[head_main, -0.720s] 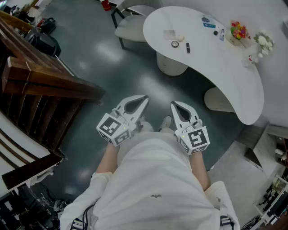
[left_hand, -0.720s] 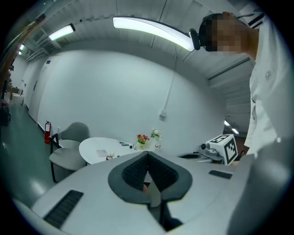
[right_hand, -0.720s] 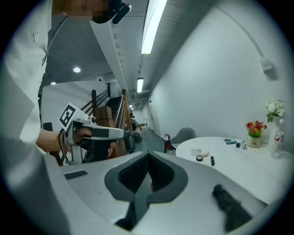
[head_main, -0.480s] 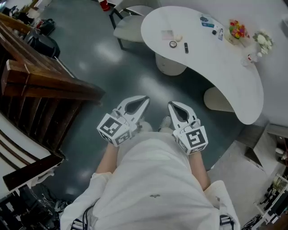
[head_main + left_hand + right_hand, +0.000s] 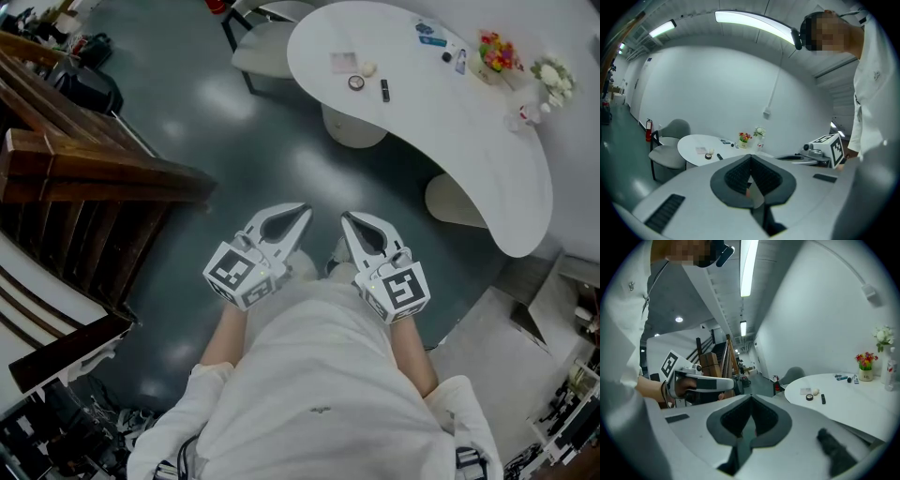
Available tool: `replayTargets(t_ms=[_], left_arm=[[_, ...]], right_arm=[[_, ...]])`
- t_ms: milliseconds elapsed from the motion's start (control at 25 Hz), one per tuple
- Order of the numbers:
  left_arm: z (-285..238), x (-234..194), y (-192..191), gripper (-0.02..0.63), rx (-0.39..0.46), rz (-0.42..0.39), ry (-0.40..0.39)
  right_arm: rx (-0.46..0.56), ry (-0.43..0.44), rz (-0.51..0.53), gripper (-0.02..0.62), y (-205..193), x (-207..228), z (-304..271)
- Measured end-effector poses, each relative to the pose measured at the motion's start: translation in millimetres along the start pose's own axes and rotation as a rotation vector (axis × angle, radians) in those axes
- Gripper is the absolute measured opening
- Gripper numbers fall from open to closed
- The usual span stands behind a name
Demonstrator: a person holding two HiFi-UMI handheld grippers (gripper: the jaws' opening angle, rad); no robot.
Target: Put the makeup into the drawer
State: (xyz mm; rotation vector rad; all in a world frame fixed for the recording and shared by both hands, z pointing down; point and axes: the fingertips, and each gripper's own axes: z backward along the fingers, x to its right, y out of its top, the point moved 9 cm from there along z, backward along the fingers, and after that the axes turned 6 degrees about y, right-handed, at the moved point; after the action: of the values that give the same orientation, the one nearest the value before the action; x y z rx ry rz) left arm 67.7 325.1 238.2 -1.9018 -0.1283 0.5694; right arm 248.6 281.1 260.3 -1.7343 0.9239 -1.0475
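The left gripper (image 5: 298, 212) has its jaws pressed together with nothing between them, and the right gripper (image 5: 345, 217) is likewise closed and empty. Both are held side by side, close in front of the person's white garment (image 5: 319, 375). Their tips point away over the dark floor (image 5: 234, 141), and their marker cubes sit toward the body.

Well ahead of them stands a white curved tabletop (image 5: 450, 141). The makeup lies on the end of it nearest a grey chair (image 5: 262, 47), well apart from both grippers. There is a small round compact (image 5: 356, 82) with a black stick (image 5: 384, 90) just to its right. A pale egg-shaped sponge (image 5: 368, 68) and a flat pale square (image 5: 342, 62) lie just beyond them.

Farther along the tabletop lie a few small items, too small to tell. Past them are a pot of colourful flowers (image 5: 497, 56) and a bunch of white flowers (image 5: 553, 84). A wooden stair railing (image 5: 94, 178) runs along the left of the head view.
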Motion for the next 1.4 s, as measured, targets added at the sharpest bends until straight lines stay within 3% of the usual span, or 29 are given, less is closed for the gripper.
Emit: replayTargets(t_ms=[360,840,1200,1400], left_arm=[[-7,-23,-7,0.008,-0.008,0.044,0.004],[-5,-144,3,0.008,-0.032,0.007,-0.118],[-32,-226,-19,0.008,-0.067,-0.043,-0.162],[-62,-249,-49,0.008,-0.076,-0.041,-0.153]], right_arm=[[-0.035,-0.006,0.002,0.014,-5,6,-32],[-0.021,-0.165,0.012,0.014,1,2,-128],[-0.048,-0.253,-0.022,0.014,-41,12,-195],[-0.037,-0.282,-0.039,0.014,-71,38,-215]])
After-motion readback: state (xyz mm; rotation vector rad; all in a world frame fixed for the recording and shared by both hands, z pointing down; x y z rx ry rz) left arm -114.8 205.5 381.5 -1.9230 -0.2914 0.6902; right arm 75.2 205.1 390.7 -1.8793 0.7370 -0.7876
